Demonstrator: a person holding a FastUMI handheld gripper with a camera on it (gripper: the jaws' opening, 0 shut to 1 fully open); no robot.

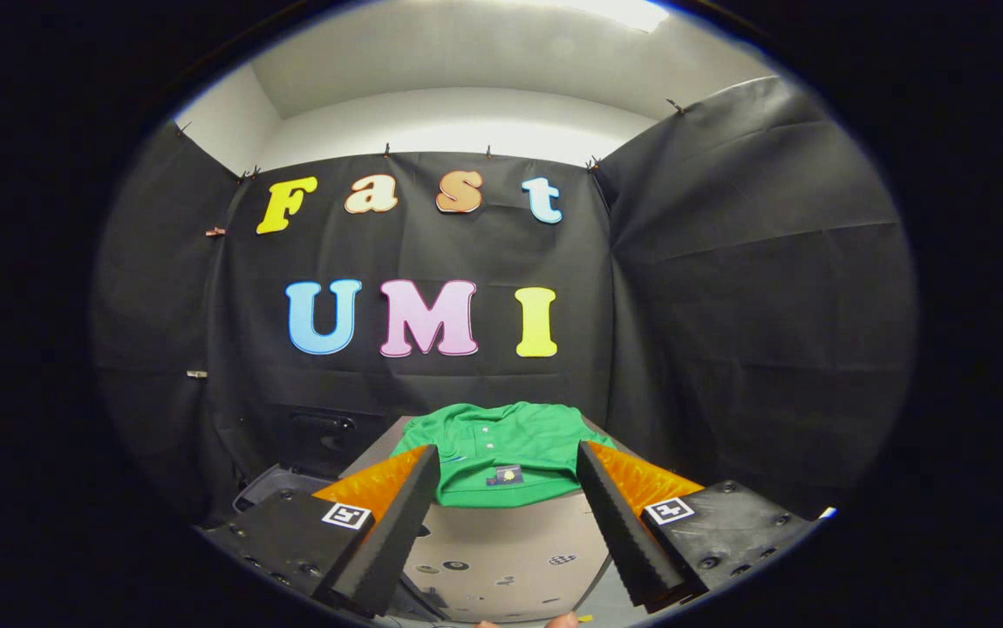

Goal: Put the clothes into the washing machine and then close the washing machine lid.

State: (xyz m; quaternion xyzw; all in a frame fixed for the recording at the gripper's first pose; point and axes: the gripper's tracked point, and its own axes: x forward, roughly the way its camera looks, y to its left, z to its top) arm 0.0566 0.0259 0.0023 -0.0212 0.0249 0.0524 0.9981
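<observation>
The gripper (pixel 508 467) hangs with its fingers spread wide, holding nothing. Between them a pale tabletop (pixel 501 545) shows. Just ahead of the fingertips, at the tabletop's far end, lies a folded green shirt (pixel 501 440), flat, collar away. Off to the left and lower, a dark open container (pixel 270 484) sits against the black cloth wall (pixel 728 305).

Black cloth (pixel 728 288) drapes the booth's walls, pinned along its top edge by small clips (pixel 386 150). Above it, at twelve o'clock, a white wall (pixel 458 122) meets the ceiling, where a bright lamp (pixel 624 10) glows.
</observation>
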